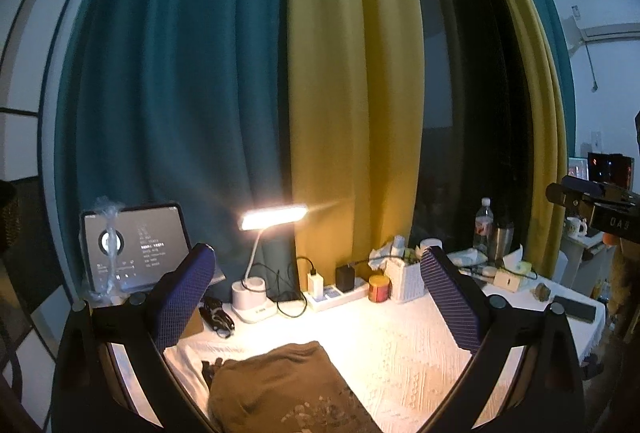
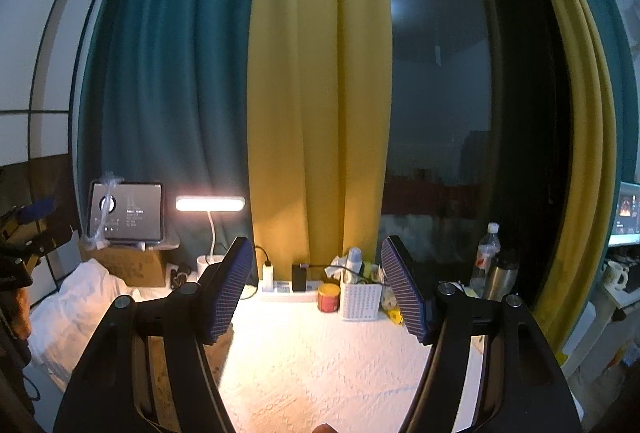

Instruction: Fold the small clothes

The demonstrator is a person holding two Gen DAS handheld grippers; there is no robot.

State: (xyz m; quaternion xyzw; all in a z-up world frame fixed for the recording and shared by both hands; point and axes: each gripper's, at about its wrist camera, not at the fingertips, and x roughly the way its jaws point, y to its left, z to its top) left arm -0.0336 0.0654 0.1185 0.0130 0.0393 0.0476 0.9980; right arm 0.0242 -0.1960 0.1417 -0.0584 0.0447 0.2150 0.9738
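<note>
Teal and yellow curtains [image 1: 280,93] hang behind a table [image 1: 400,345] spread with a white textured cloth and lit by a small desk lamp [image 1: 274,219]. Over this table the left gripper [image 1: 316,297] points level with its two blue-padded fingers [image 1: 182,297] spread wide and nothing between them. Just below and ahead of it, near the table's front edge, lies a brown garment [image 1: 280,389], folded into a rough rectangle and untouched by either pad. The right gripper [image 2: 318,293] hangs above bare cloth, its jaws equally wide apart and empty. Farther back, along the curtain, stand a white power strip [image 2: 286,291] with chargers plugged in, a red tin [image 2: 329,297], a white perforated basket [image 2: 362,299], a clear water bottle [image 2: 486,259] and a steel flask [image 2: 500,277]. At far left a tablet [image 1: 136,245] leans with its screen lit.
</note>
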